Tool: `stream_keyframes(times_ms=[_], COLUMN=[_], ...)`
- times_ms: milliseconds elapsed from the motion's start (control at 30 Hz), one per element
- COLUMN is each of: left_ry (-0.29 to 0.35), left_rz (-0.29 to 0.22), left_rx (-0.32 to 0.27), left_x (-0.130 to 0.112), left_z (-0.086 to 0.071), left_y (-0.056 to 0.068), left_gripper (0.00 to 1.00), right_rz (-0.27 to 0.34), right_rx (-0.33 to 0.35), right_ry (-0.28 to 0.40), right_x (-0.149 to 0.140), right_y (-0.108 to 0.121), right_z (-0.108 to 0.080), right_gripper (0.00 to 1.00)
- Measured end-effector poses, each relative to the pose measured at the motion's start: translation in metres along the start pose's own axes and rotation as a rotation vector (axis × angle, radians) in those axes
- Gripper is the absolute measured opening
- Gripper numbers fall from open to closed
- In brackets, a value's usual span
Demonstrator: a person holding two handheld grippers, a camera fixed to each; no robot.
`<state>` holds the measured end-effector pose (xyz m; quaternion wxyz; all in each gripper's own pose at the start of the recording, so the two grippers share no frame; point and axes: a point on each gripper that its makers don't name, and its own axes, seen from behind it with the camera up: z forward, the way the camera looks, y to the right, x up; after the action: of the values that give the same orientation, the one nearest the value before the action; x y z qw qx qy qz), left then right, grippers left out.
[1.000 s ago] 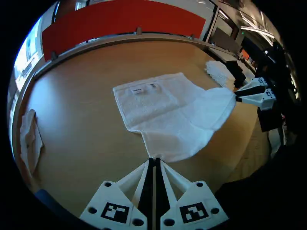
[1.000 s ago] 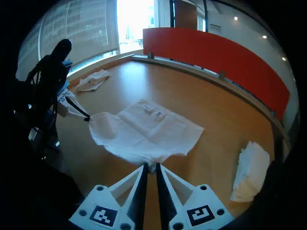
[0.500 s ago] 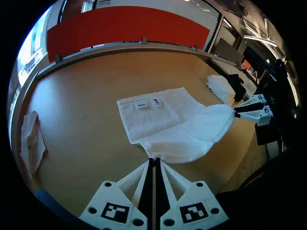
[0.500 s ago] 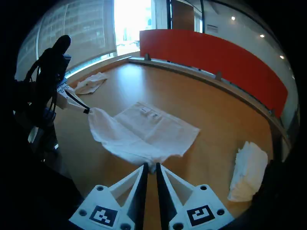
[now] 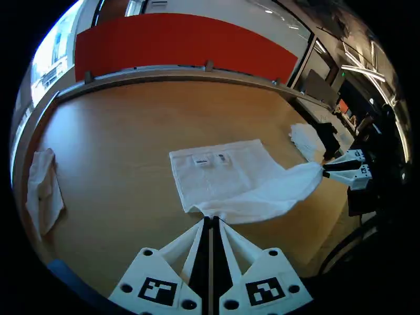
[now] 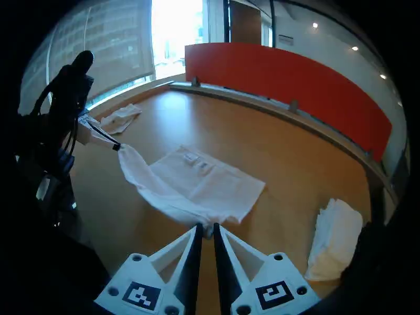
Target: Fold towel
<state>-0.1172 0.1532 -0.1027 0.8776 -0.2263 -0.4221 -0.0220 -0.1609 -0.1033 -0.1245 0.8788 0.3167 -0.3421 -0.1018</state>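
My left claw [image 5: 211, 219] and right claw [image 6: 206, 227] each pinch tight on a near corner of the one towel [image 5: 226, 173]. Its far half lies flat on the table [image 5: 115, 126]. One crumpled cloth [image 5: 42, 189] lies left, one folded stack [image 6: 333, 236] right, and one red partition [image 5: 184, 44] stands far.

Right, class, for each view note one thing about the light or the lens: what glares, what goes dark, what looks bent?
Right gripper view: the window is blown out to white, and the left gripper beside it runs back into dark silhouette. Left gripper view: evener light, the towel keeps its soft shading, while the table's far edge bows into a curve, a fisheye effect.
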Motion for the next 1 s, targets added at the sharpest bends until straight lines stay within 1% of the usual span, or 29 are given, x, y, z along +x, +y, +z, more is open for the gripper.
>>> stream_keyframes(times_ms=[200,367,567,700,800,1000], left_ry=[0.032,0.049,0.056,0.054,0.047,0.027], left_rz=[-0.039,-0.051,-0.073,-0.093,-0.095,-0.082], left_rx=[0.010,0.020,0.042,0.049,0.055,0.059], left_x=[0.019,0.032,0.044,0.049,0.051,0.048], left_z=[0.013,0.024,0.037,0.051,0.061,0.078], left_y=[-0.007,-0.012,-0.021,-0.027,-0.032,-0.037], left_gripper=[0.04,0.04,0.04,0.04,0.04,0.04], right_rz=[0.006,0.016,0.024,0.029,0.036,0.061], right_rx=[-0.015,-0.031,-0.050,-0.060,-0.061,-0.062], right_ry=[0.003,0.006,0.004,-0.013,-0.026,-0.049], right_x=[0.009,0.019,0.029,0.029,0.026,0.018], right_y=[0.015,0.030,0.049,0.059,0.062,0.069], right_z=[0.014,0.028,0.048,0.062,0.071,0.085], right_gripper=[0.16,0.16,0.16,0.16,0.16,0.16])
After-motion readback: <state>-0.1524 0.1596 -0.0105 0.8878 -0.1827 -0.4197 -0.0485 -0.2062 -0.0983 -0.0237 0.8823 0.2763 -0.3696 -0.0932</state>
